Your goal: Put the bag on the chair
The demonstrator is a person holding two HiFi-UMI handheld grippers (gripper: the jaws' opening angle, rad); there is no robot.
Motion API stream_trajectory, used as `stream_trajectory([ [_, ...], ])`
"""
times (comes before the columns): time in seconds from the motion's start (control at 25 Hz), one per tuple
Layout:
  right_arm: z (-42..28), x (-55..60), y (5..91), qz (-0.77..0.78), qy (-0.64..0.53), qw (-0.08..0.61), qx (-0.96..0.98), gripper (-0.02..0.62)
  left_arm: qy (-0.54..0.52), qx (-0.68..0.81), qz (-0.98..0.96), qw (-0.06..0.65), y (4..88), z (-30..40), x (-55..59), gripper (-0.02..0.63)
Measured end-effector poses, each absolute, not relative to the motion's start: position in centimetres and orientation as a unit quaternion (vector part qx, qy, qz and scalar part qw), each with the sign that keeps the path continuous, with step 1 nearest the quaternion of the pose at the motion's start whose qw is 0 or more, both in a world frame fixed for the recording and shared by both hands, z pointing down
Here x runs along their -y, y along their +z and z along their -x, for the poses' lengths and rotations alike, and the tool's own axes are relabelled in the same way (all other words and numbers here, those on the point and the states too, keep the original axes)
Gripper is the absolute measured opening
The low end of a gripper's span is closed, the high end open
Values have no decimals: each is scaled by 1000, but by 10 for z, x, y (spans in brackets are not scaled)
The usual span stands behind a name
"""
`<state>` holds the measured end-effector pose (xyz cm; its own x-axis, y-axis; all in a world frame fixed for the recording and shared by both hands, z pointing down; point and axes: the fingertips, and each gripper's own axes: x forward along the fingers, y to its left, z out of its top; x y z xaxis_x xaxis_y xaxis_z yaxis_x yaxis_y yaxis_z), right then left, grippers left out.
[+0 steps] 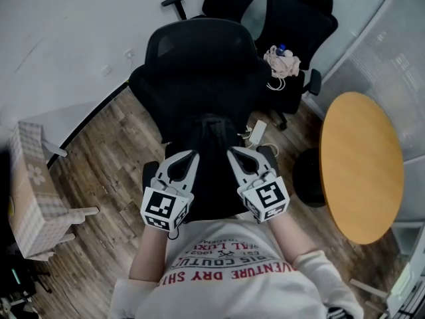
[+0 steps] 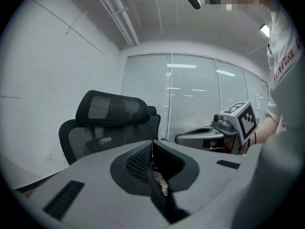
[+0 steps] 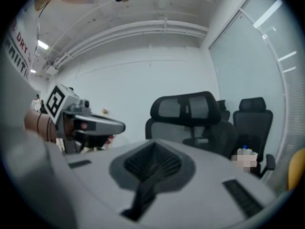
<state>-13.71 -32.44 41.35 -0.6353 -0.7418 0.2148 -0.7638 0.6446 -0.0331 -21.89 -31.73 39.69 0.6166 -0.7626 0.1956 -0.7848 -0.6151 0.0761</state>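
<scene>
A black bag hangs between my two grippers, close to my body and in front of the black mesh office chair. It is hard to tell apart from the dark seat behind it. My left gripper is shut on a black strap of the bag, which runs down through its jaws. My right gripper is likewise shut on a black strap. Both grippers point at the chair, whose headrest faces me. Each gripper view shows the other gripper alongside.
A round wooden table stands at the right. A second black chair behind holds a beige bundle. A checked box sits at the left and a white power strip lies on the wooden floor.
</scene>
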Motion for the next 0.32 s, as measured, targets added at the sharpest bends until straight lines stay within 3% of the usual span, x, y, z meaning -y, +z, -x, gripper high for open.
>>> stream_trajectory([
  [0.32,139,318,422,-412,59,100,904,26,73,420,-902,75,400,216,311,34],
])
